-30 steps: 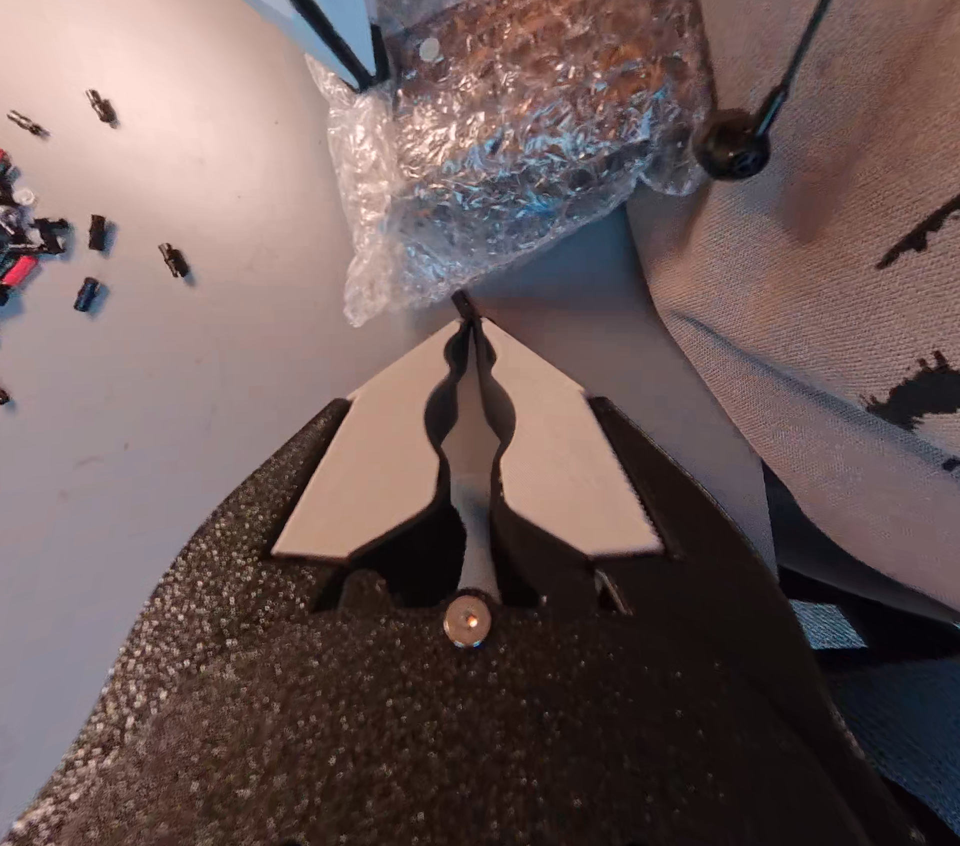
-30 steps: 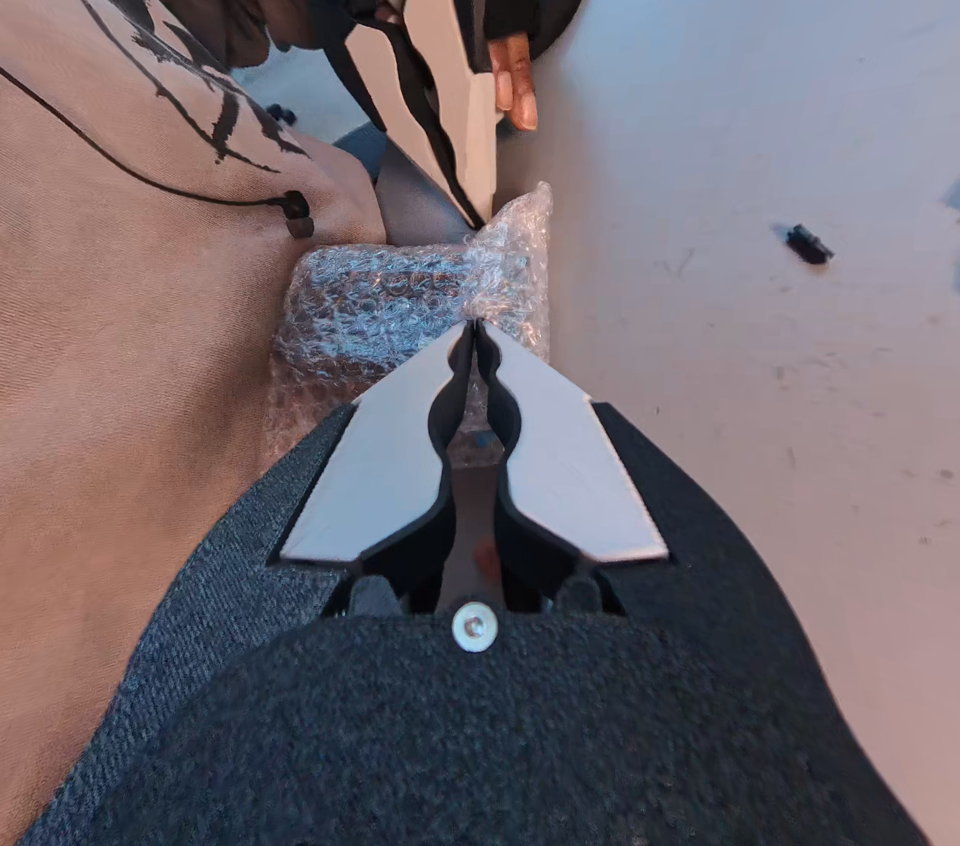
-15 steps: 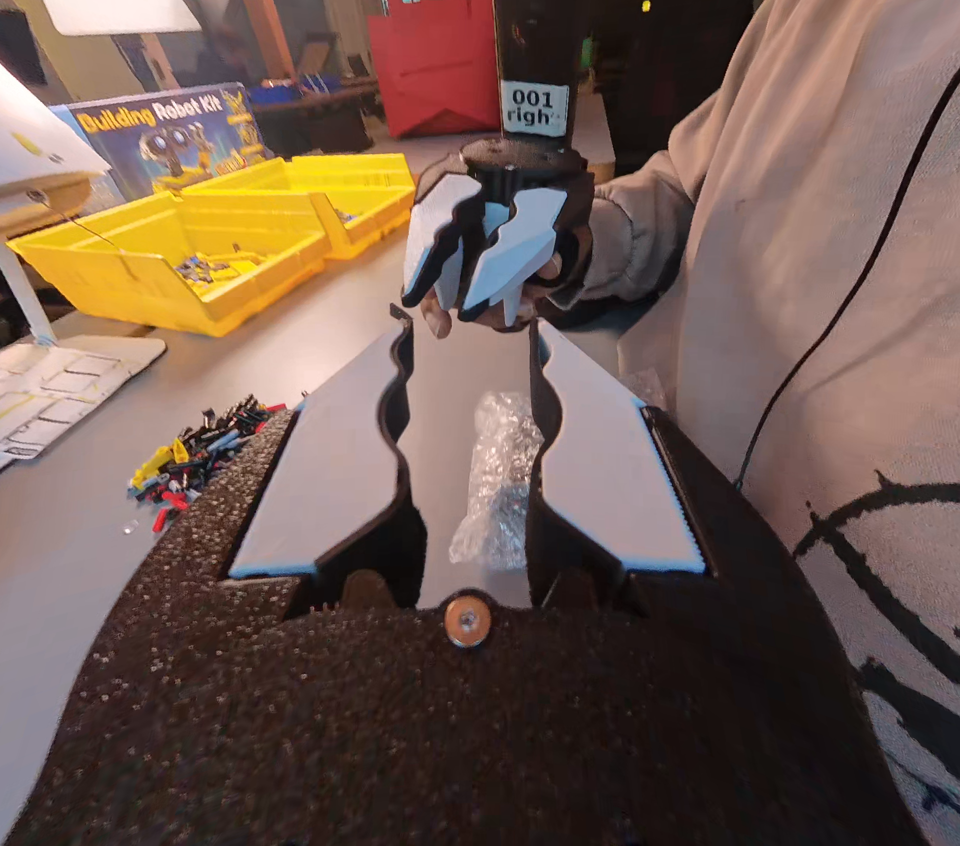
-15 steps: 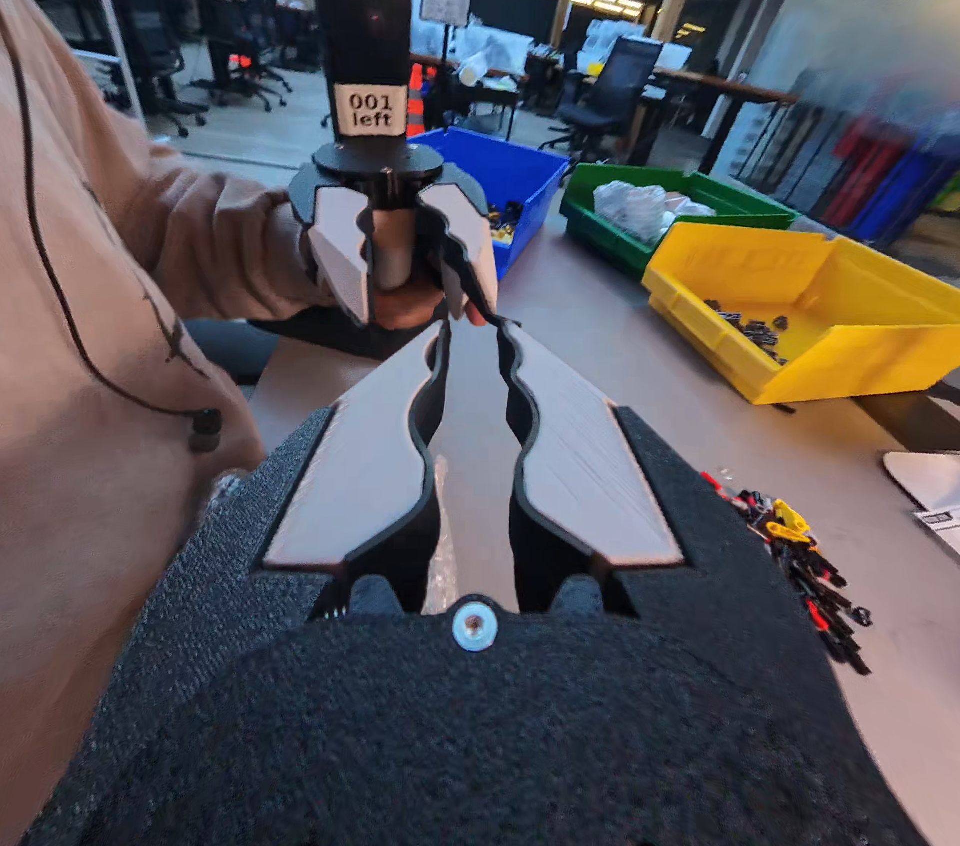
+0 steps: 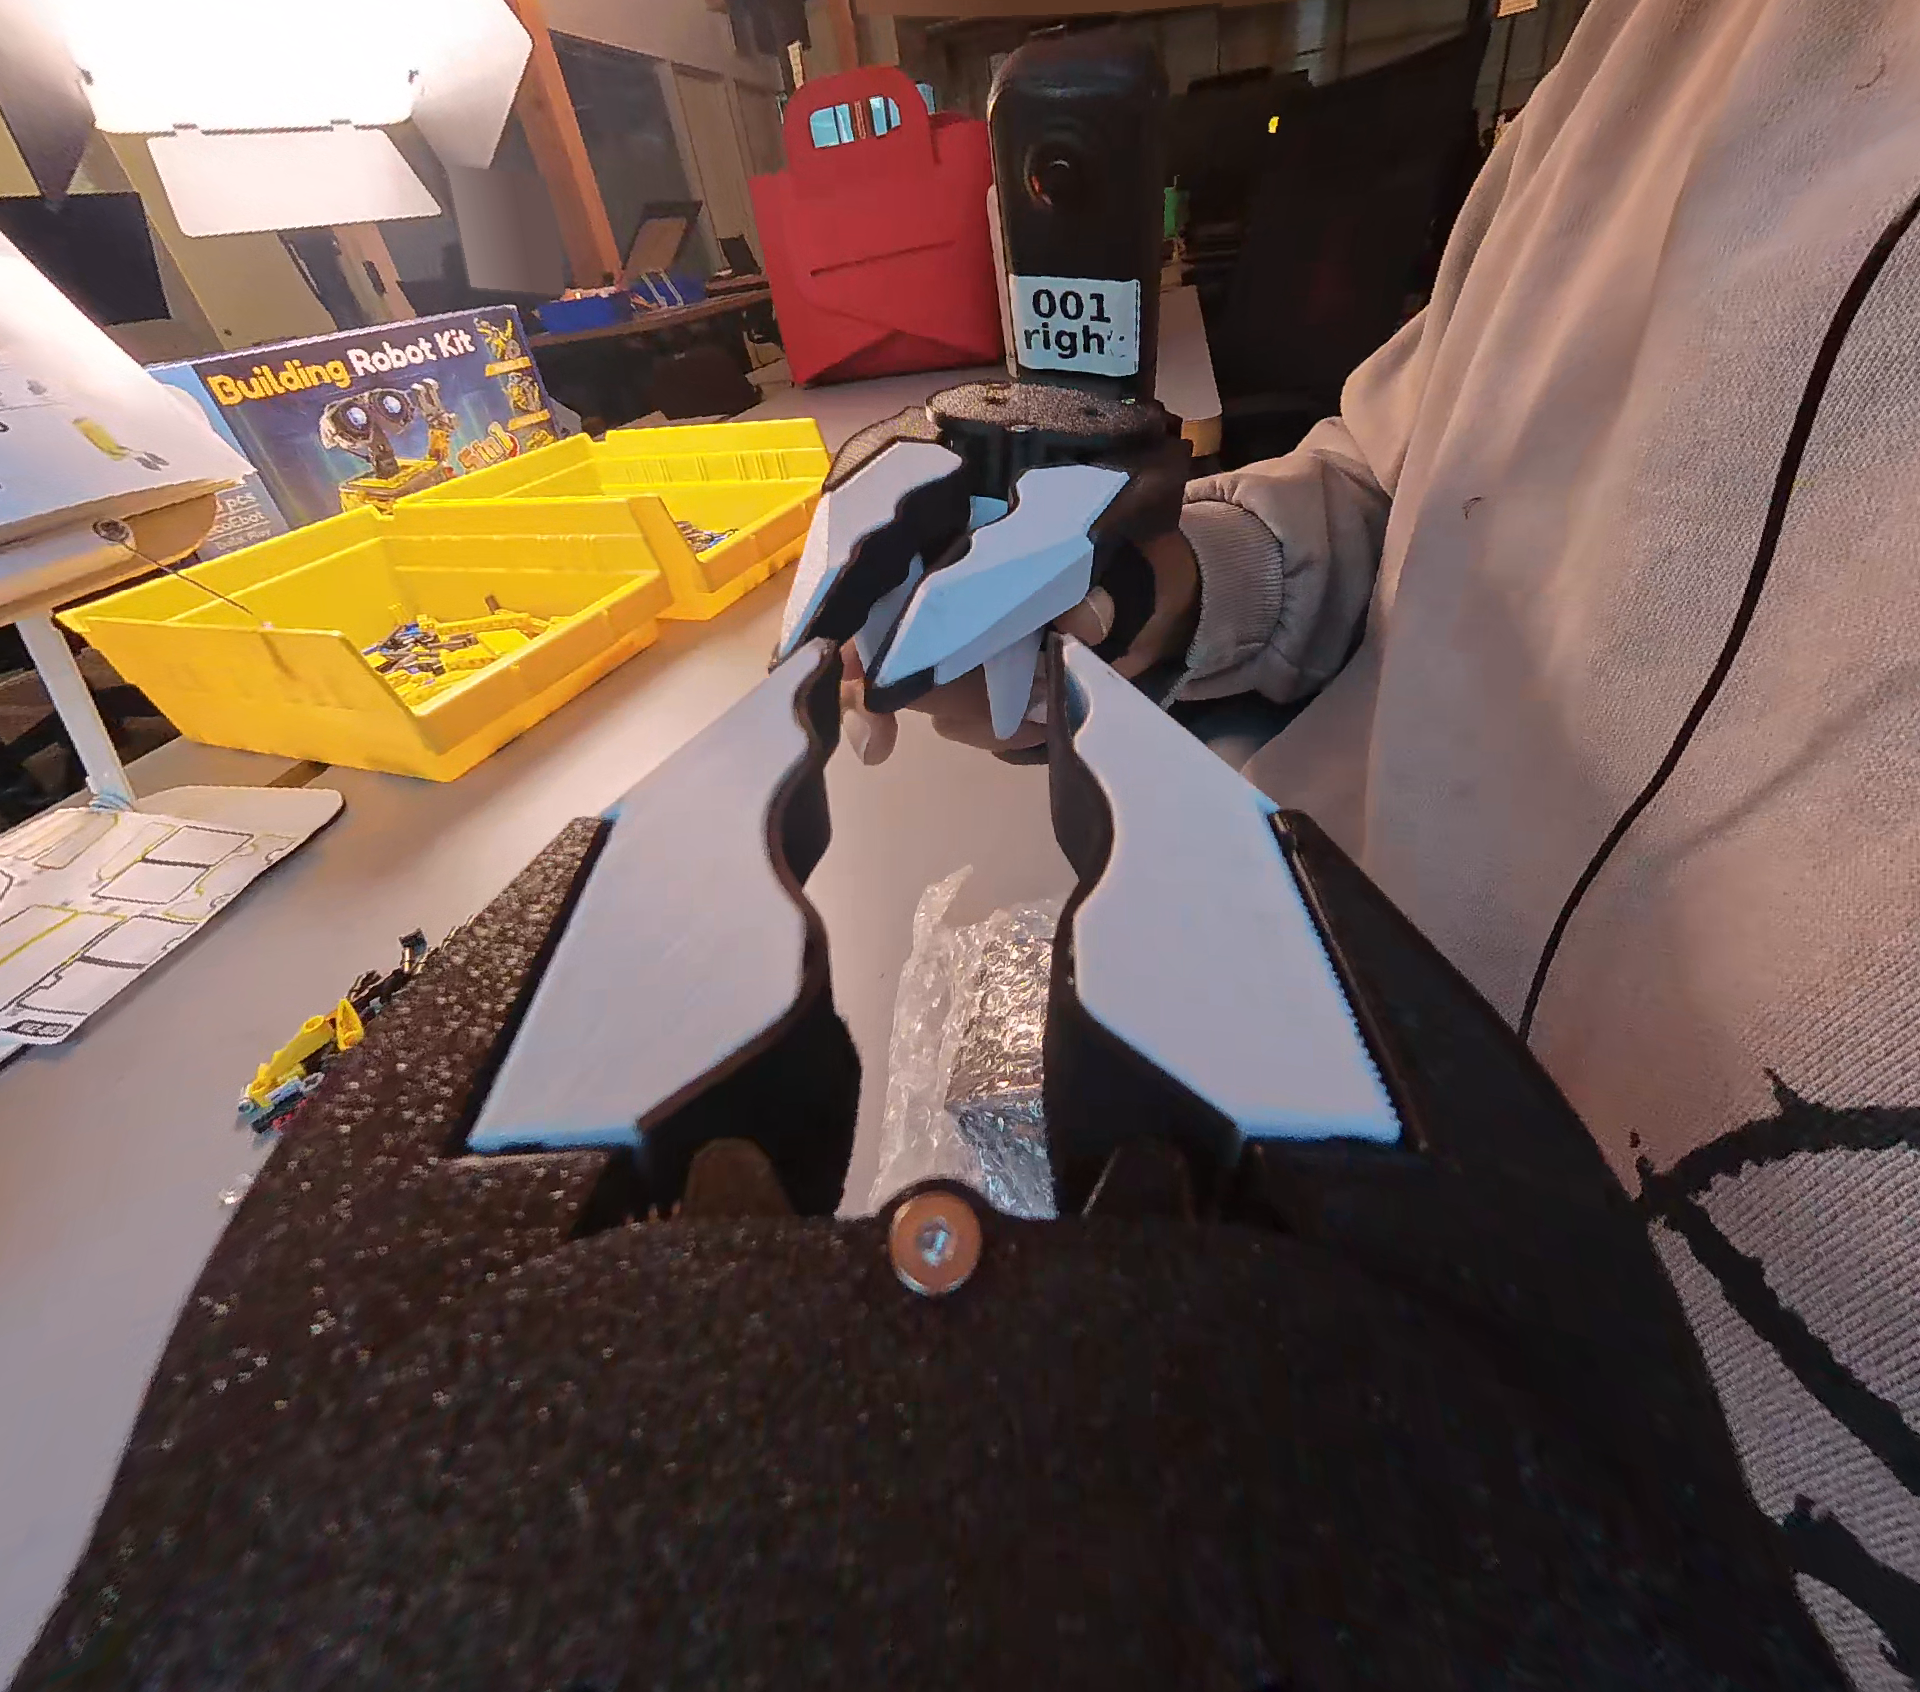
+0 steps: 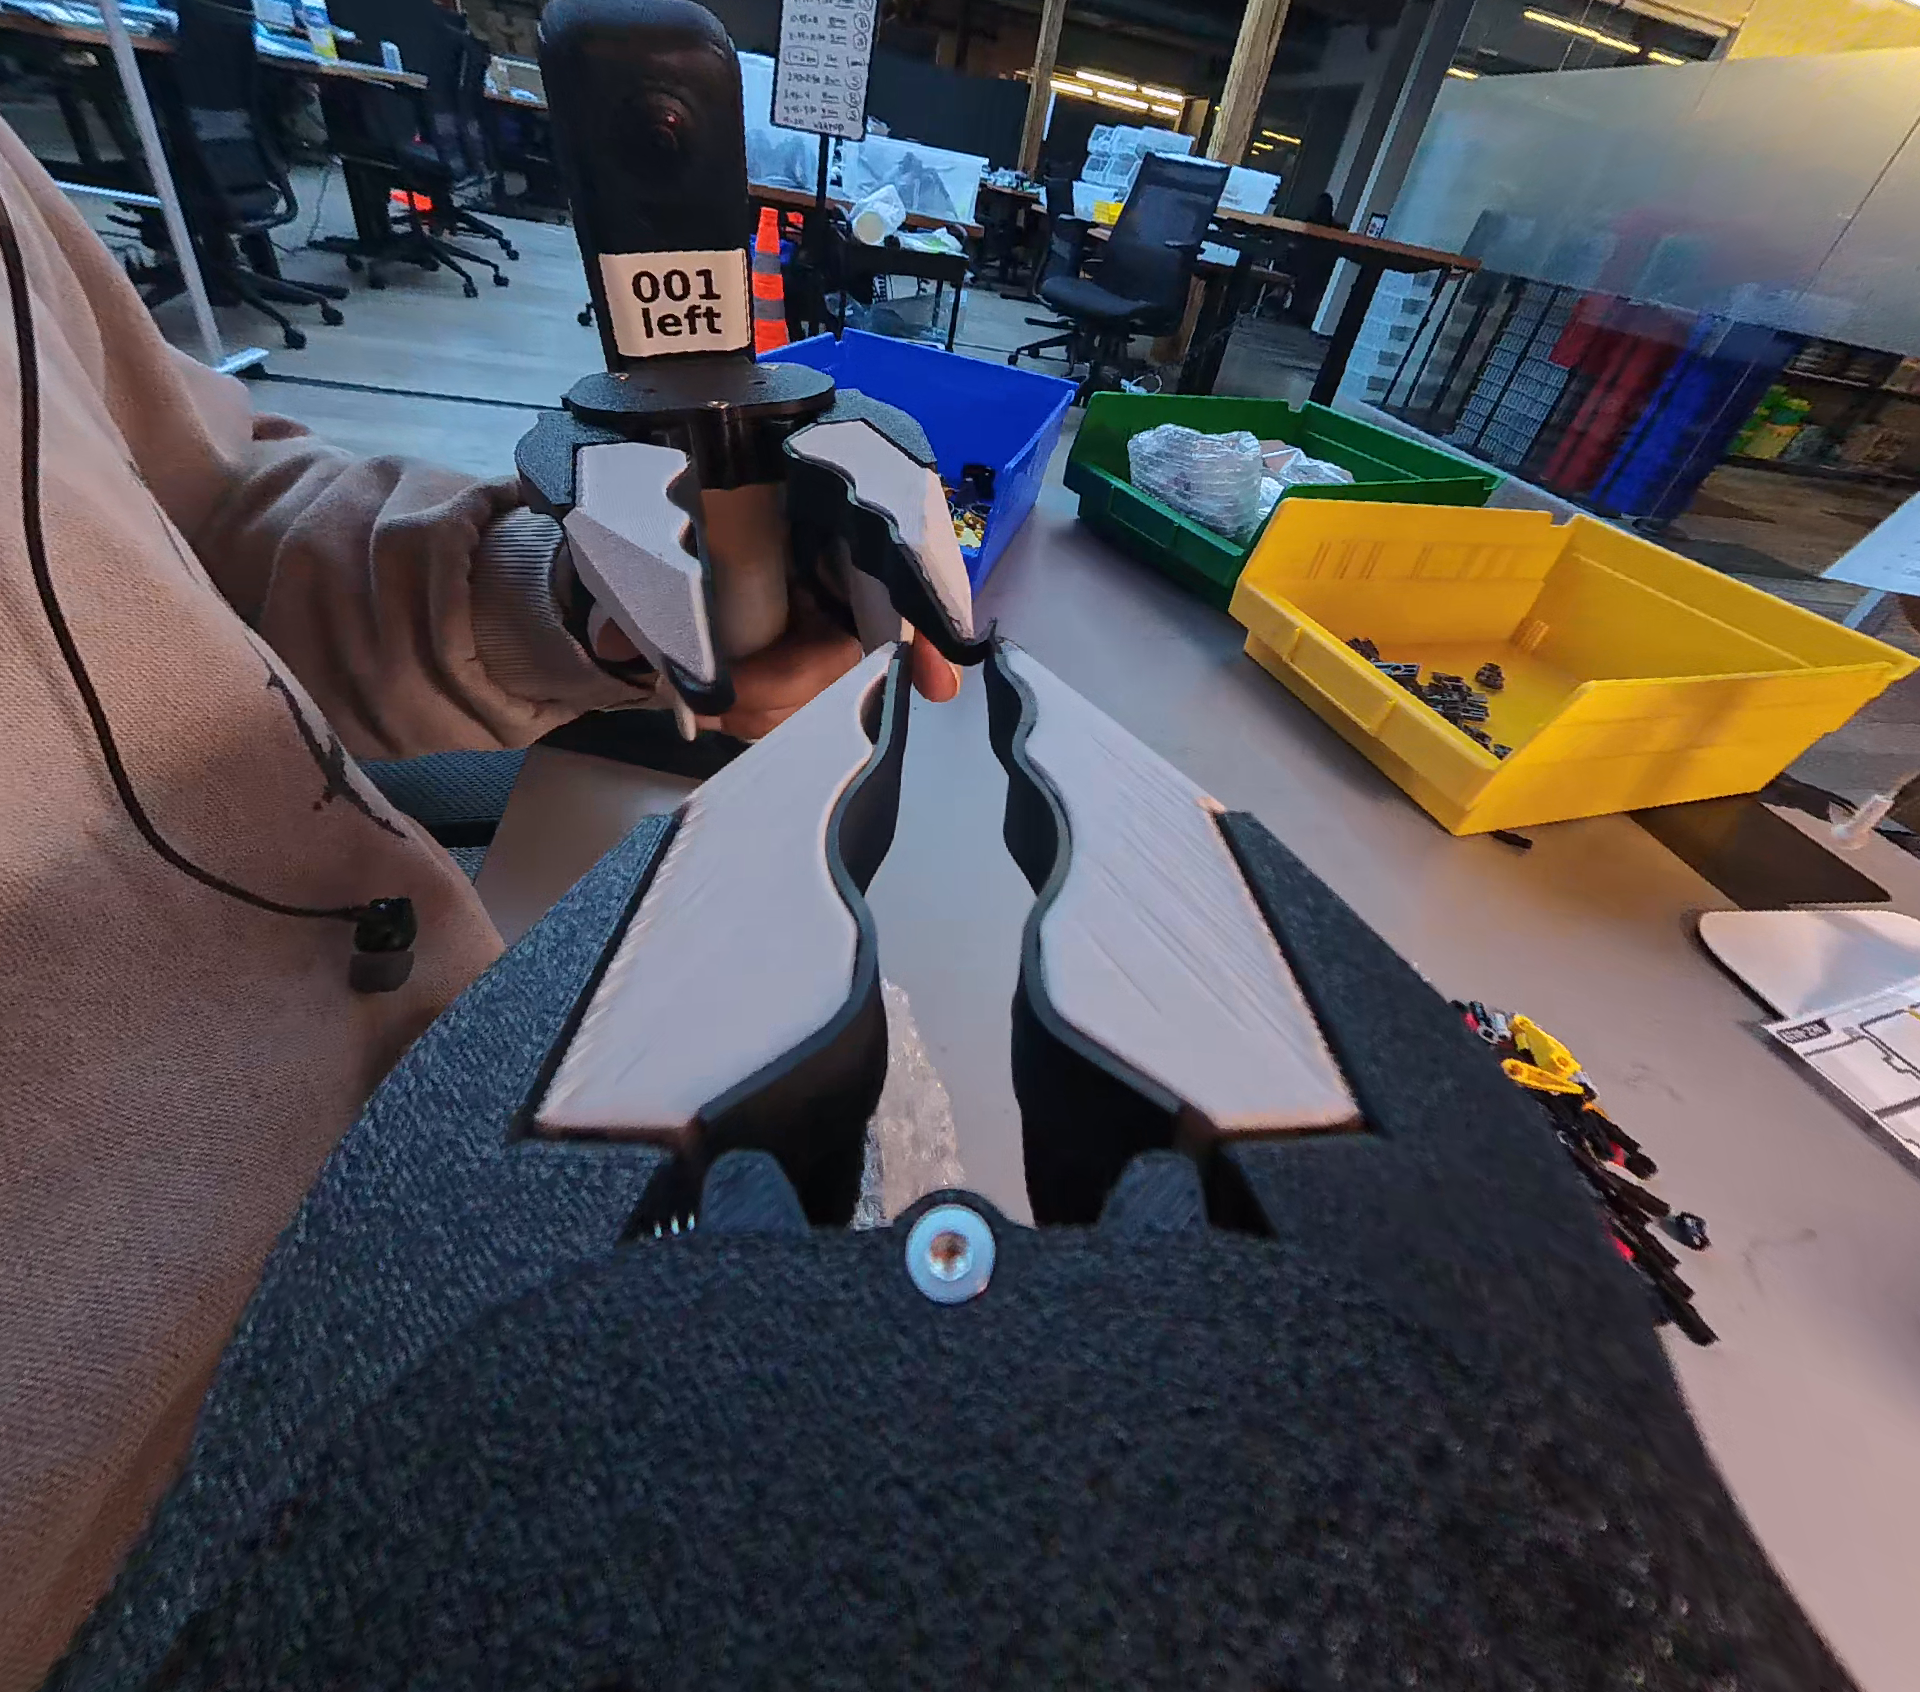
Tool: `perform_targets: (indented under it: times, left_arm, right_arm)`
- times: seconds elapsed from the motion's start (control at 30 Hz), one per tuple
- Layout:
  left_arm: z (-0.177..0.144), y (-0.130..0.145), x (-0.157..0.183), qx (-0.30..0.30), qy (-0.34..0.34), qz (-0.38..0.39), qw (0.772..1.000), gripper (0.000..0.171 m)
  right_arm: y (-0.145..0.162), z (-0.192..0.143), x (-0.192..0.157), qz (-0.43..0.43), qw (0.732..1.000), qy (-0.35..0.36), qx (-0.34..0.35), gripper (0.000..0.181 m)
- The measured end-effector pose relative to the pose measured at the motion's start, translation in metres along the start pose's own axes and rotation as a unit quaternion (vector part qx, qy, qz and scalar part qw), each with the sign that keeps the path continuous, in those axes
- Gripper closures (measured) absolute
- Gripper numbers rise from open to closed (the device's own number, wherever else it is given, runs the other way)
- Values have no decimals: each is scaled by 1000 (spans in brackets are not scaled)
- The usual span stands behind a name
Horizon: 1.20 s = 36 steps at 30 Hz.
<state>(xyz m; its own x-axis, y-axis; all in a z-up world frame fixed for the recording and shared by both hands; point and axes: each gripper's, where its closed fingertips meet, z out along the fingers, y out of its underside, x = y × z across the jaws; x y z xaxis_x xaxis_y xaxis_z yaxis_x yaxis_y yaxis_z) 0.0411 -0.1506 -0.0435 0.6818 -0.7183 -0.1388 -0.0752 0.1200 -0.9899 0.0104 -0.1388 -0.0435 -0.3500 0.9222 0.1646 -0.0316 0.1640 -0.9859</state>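
A grey tabletop (image 5: 436, 853) runs through a dim workshop with wooden posts and office chairs behind. The left gripper (image 5: 940, 676) is raised above it, its jaws spread apart and holding nothing. Below them, near the person's beige sweater (image 5: 1662, 603), lies a clear bubble-wrap packet (image 5: 966, 1019) flat on the tabletop. The right gripper (image 6: 945, 655) faces it, tips almost meeting the left one's, jaws parted by a narrower gap and likewise empty. To the left in the left wrist view stand yellow plastic bins (image 5: 416, 603) and a heap of small coloured building pieces (image 5: 312, 1045). In the right wrist view, blue (image 6: 966, 416), green (image 6: 1278, 479) and yellow (image 6: 1558, 655) bins stand farther off.
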Motion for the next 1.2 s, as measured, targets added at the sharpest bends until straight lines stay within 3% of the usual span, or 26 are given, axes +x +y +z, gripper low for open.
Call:
perform_targets:
  times: [0.3,0.43,0.63,0.8,0.93,1.03,1.1,1.2]
  left_arm:
    - [3,-4,6,16,10,17,1000,146]
    - [1,-11,12,39,9,60,997,154]
    - [-7,-28,24,135,51,57,988,164]
    - [-12,-27,35,160,74,81,981,171]
    - [-14,-26,38,155,70,116,979,170]
    - [-10,-27,36,131,57,144,979,151]
    - [-11,-28,34,125,45,162,978,144]
    - [-13,-25,32,116,40,166,978,142]
  right_arm:
    - [-4,-1,-9,-17,1000,-12,11,172]
    - [-12,-3,-19,-38,998,-24,35,173]
    - [-29,-5,-35,-152,986,-23,58,175]
    - [-27,-5,-48,-214,975,-54,38,181]
    - [-26,-5,-53,-232,968,-83,34,181]
    - [-29,-6,-43,-219,973,-67,40,181]
    - [-25,-9,-38,-201,976,-71,36,164]
    - [-24,-15,-31,-161,983,-72,41,162]
